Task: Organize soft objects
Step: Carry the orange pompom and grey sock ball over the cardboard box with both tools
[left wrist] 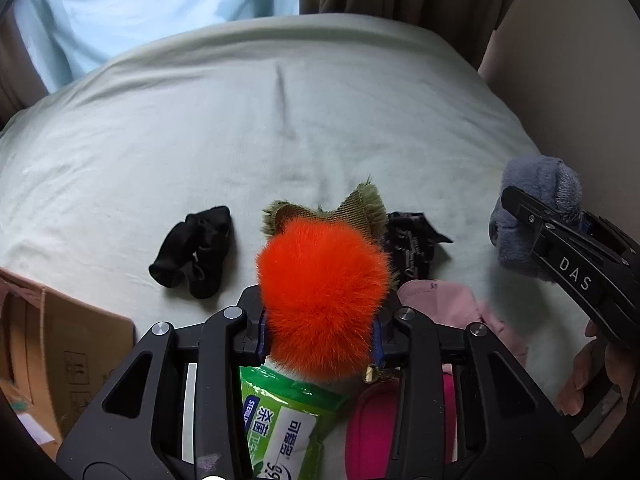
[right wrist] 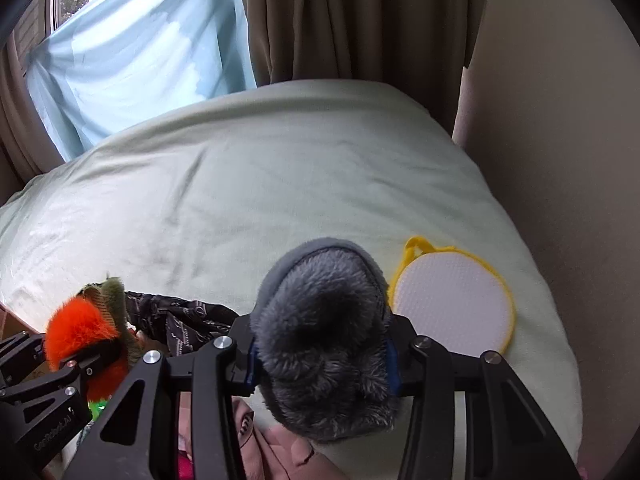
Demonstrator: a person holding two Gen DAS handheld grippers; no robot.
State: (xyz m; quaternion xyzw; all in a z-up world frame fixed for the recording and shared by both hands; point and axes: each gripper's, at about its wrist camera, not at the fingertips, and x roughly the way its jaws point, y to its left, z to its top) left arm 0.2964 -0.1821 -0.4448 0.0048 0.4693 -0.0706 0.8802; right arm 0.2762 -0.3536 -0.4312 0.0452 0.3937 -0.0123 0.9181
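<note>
My left gripper [left wrist: 320, 320] is shut on an orange fluffy plush [left wrist: 322, 296] with olive-green ears, held above the pale green bed [left wrist: 240, 120]; it also shows in the right wrist view [right wrist: 80, 328]. My right gripper [right wrist: 320, 352] is shut on a grey furry soft item [right wrist: 324, 344], seen at the right of the left wrist view [left wrist: 536, 208]. Black socks [left wrist: 196, 252], a black patterned cloth [left wrist: 412, 240] and a pink garment [left wrist: 452, 308] lie on the bed below.
A round white pad with a yellow rim [right wrist: 454, 300] lies on the bed to the right. A green wipes pack [left wrist: 284, 420] and a magenta item [left wrist: 372, 428] lie near me. A cardboard box [left wrist: 60, 344] stands at the left. Curtains [right wrist: 340, 20] and a wall border the bed.
</note>
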